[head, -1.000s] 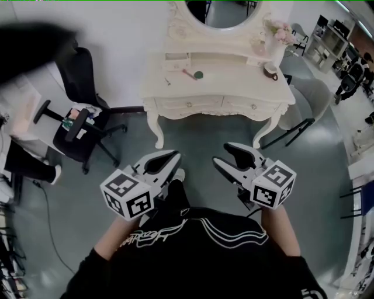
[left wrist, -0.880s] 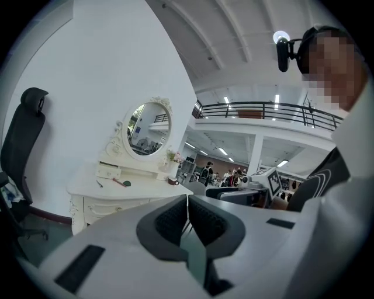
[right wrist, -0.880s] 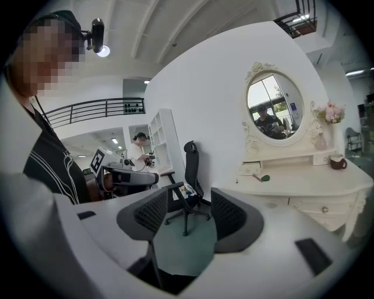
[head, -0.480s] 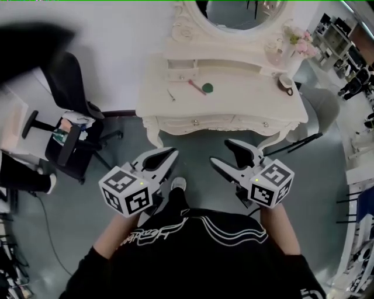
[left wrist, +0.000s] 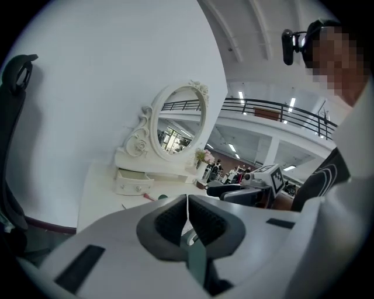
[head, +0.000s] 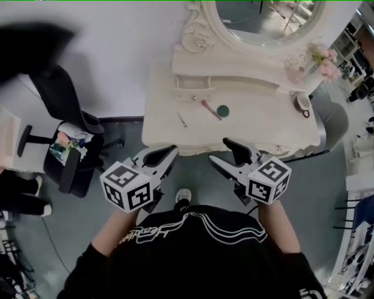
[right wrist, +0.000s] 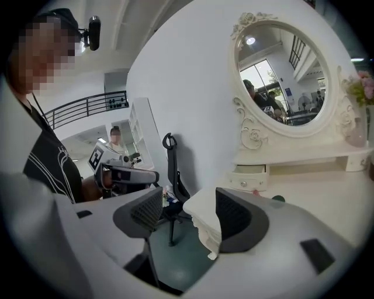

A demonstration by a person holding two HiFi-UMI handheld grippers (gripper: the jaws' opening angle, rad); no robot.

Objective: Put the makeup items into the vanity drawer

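While you stand facing the cream bench (head: 263, 125), both grippers are held up at its front edge, well short of anything on it.

Left gripper (head: 171, 152): clenched. In the left gripper view the two dark pads meet along a thin seam (left wrist: 187, 205) with nothing between them.

Right gripper (head: 218, 150): released and empty, its jaws opening. In the right gripper view the pads stand wide apart (right wrist: 190, 211), and only the far corner of the bench and the floor show through the gap.

Task items, all loose on the bench top and untouched:
- pink stick-shaped item (head: 208, 109), lying at a slant near the middle.
- small green disc (head: 222, 110), just beside the pink item's right end.
- thin pale stick (head: 182, 120), apart from those two, to their left and nearer you.

Small drawer (head: 193, 97): it sits in the raised shelf unit at the back of the bench, under the left of the oval mirror (head: 263, 17). It looks pulled partly out; you cannot see into it from the head view. The pink item's far end lies near its front.

Other notes: flowers (head: 324, 58) at the bench's back right, a cup (head: 303, 104) just in front of them. A black office chair (head: 55, 96) stands well off to your left.
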